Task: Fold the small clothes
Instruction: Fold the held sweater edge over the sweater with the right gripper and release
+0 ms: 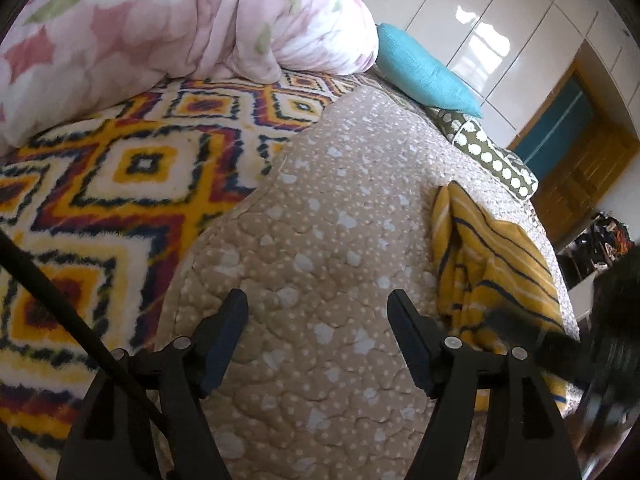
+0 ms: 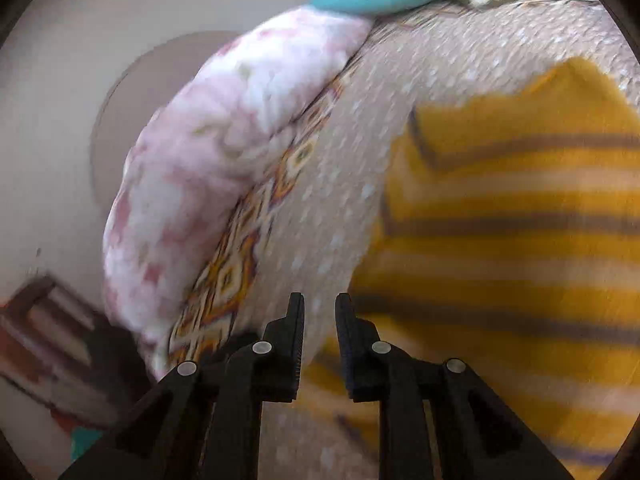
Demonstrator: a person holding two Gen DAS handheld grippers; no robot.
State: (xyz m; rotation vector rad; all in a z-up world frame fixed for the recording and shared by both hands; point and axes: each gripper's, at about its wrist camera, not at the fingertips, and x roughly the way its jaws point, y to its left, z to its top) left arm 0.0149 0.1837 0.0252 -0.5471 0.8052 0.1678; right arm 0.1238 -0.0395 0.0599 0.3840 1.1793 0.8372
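Observation:
A small yellow garment (image 1: pixel 492 264) with dark and white stripes lies crumpled on the beige quilted bedspread (image 1: pixel 328 240), to the right of my left gripper (image 1: pixel 318 300). My left gripper is open wide and empty above the quilt. In the right wrist view the same garment (image 2: pixel 512 240) fills the right side, blurred. My right gripper (image 2: pixel 319 304) has its jaws a narrow gap apart with nothing between them, just left of the garment's edge. A dark blurred shape (image 1: pixel 612 328) at the far right of the left wrist view overlaps the garment's lower edge.
A pink floral duvet (image 1: pixel 180 28) is heaped at the back left. A bright patterned blanket (image 1: pixel 112 184) lies left of the quilt. A teal pillow (image 1: pixel 424 68) and a dotted olive pillow (image 1: pixel 492 156) lie at the bed's far edge. White wardrobes (image 1: pixel 500 12) and a wooden door (image 1: pixel 580 168) stand beyond.

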